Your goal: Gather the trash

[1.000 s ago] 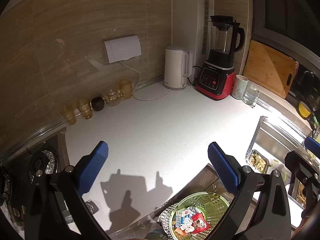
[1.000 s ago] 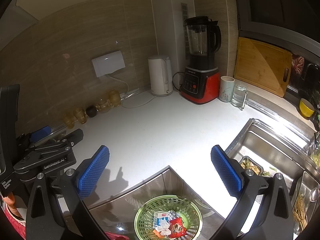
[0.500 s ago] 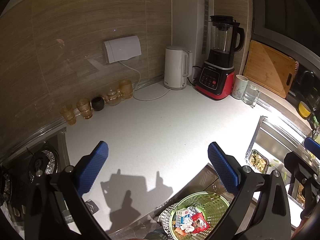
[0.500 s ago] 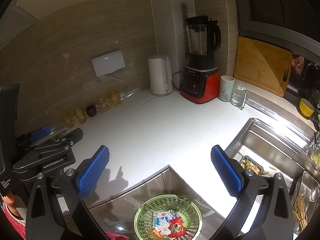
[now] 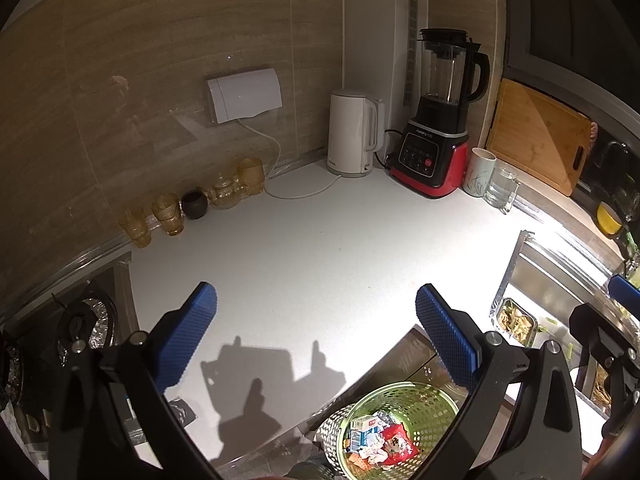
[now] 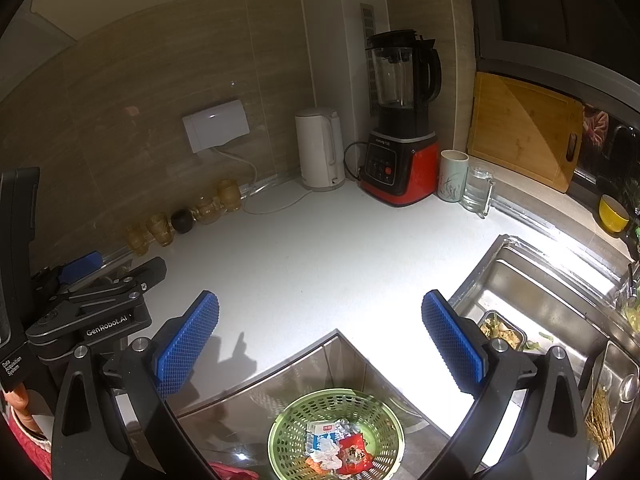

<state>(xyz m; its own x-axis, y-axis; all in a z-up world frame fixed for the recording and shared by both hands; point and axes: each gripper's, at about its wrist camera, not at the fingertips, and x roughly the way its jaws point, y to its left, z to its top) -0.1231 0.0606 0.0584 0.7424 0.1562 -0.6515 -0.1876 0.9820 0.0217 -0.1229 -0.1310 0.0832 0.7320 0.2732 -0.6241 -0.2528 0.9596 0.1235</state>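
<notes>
Two views, and the left wrist goes first: the left gripper (image 5: 316, 336) hangs over the white countertop (image 5: 320, 256) with its blue ribbed pads (image 5: 188, 336) spread wide and nothing between them. Below the counter edge sits a round green perforated plastic basket (image 5: 424, 396), and the trash (image 5: 376, 440) is piled inside it: a small white and blue carton, crumpled white paper, a red wrapper. Back by the wall, a white electric kettle (image 5: 352, 134) stands just beside a black and red blender (image 5: 438, 128). A row of amber glass cups (image 5: 168, 208) lines the tiled wall at left. At the right edge, part of the right gripper (image 5: 608, 344) pokes in over the steel sink (image 5: 532, 280).

Over to the right wrist: the right gripper (image 6: 320, 336) is also wide open, blue pads (image 6: 452, 344) parted, empty. Directly beneath, the green basket (image 6: 296, 412) holds the trash (image 6: 336, 446), carton and red wrapper lying side by side. The left gripper (image 6: 92, 304) shows at the left edge, black body marked GenRobot.AI. The sink (image 6: 532, 296) lies to the right, with a rectangular container of food scraps (image 6: 500, 330) in it. A wooden cutting board (image 6: 524, 128) leans upright against the back wall, and a yellow bowl (image 6: 612, 212) rests at far right.
</notes>
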